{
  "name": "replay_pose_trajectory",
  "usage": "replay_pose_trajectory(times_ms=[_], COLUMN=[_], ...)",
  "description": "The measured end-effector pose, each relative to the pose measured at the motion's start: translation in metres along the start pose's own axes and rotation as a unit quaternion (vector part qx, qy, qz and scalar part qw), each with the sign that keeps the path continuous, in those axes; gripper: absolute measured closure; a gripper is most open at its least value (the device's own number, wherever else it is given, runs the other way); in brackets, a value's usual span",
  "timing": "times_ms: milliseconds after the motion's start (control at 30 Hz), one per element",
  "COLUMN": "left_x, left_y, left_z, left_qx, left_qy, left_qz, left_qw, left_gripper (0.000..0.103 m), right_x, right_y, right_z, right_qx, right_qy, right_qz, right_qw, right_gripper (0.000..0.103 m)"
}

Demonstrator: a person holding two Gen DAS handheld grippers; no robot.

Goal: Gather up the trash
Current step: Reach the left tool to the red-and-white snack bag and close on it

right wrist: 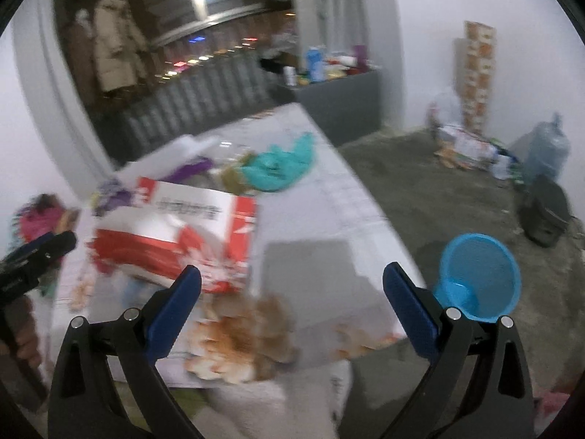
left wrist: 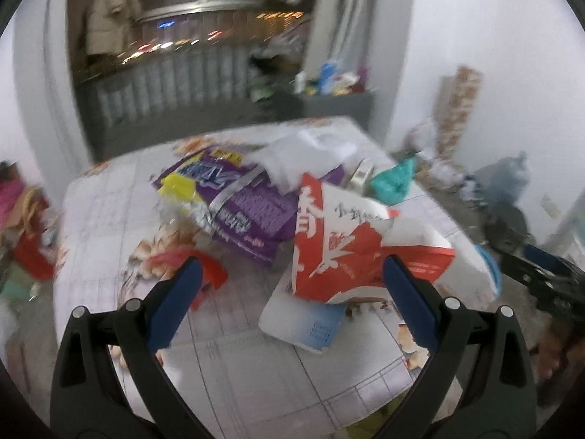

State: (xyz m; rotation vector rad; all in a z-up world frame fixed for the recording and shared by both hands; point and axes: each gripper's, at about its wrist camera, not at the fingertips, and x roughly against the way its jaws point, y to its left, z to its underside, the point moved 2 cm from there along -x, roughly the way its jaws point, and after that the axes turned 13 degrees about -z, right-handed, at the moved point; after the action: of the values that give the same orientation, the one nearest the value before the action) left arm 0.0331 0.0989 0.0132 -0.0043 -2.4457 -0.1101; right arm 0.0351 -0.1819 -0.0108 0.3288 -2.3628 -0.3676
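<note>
The red and white wrapper (left wrist: 351, 234) lies crumpled on the table (left wrist: 256, 366), just beside a purple packet (left wrist: 234, 197), with a teal bag (right wrist: 281, 164) farther back. I see my left gripper (left wrist: 292, 278) and right gripper (right wrist: 292, 285) hovering wide open, holding nothing, a blue bin (right wrist: 479, 274) on the floor to the right
</note>
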Motion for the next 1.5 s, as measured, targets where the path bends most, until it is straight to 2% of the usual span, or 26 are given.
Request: replay_pose_trajectory(times_ms=[67,267,367,533,667,800,933,1067,1200,1267,1367,1500], left_x=[-0.001,-0.016,-0.019,-0.020,-0.025,-0.033,-0.050,-0.071,-0.078,-0.080,-0.081,-0.079], left_y=[0.006,0.013,0.014,0.012,0.003,0.001,-0.001,-0.003,-0.011,-0.014,-0.019,-0.025], left_z=[0.002,0.013,0.014,0.001,-0.011,-0.019,-0.020,-0.012,0.003,0.013,0.024,0.035], left_qx=[-0.001,0.021,0.024,0.018,-0.006,-0.003,0.007,0.006,-0.019,-0.035,-0.051,-0.066], left_qy=[-0.002,0.037,0.033,0.002,-0.017,-0.014,0.010,0.057,0.093,0.108,0.120,0.124], left_qz=[0.000,0.058,0.088,0.129,0.146,0.188,0.209,0.219,0.222,0.214,0.206,0.199], left_qw=[1.0000,0.9974,0.9953,0.9914,0.9891,0.9821,0.9778,0.9739,0.9705,0.9703,0.9698,0.9698], left_gripper=[0.009,0.009,0.009,0.010,0.038,0.050,0.067,0.076,0.077,0.077,0.077,0.077], right_x=[-0.010,-0.021,-0.023,-0.021,-0.031,-0.060,-0.083,-0.078,-0.074,-0.070,-0.065,-0.067], right_y=[0.014,0.021,0.016,-0.004,-0.012,0.000,0.009,0.013,0.014,0.007,-0.003,-0.013], right_z=[-0.003,-0.011,-0.010,-0.017,-0.029,-0.039,-0.030,-0.017,0.001,0.007,0.010,0.018], right_qx=[0.009,-0.004,-0.039,-0.133,-0.177,-0.173,-0.180,-0.169,-0.165,-0.180,-0.199,-0.211], right_qy=[0.002,0.011,0.018,0.011,0.006,0.018,0.070,0.095,0.124,0.121,0.119,0.142], right_qz=[-0.037,-0.098,-0.119,-0.142,-0.150,-0.166,-0.209,-0.233,-0.212,-0.210,-0.214,-0.205], right_qw=[0.999,0.995,0.992,0.981,0.973,0.971,0.959,0.953,0.955,0.953,0.949,0.945], right_gripper=[0.006,0.013,0.017,0.027,0.042,0.055,0.063,0.063,0.063,0.063,0.063,0.062])
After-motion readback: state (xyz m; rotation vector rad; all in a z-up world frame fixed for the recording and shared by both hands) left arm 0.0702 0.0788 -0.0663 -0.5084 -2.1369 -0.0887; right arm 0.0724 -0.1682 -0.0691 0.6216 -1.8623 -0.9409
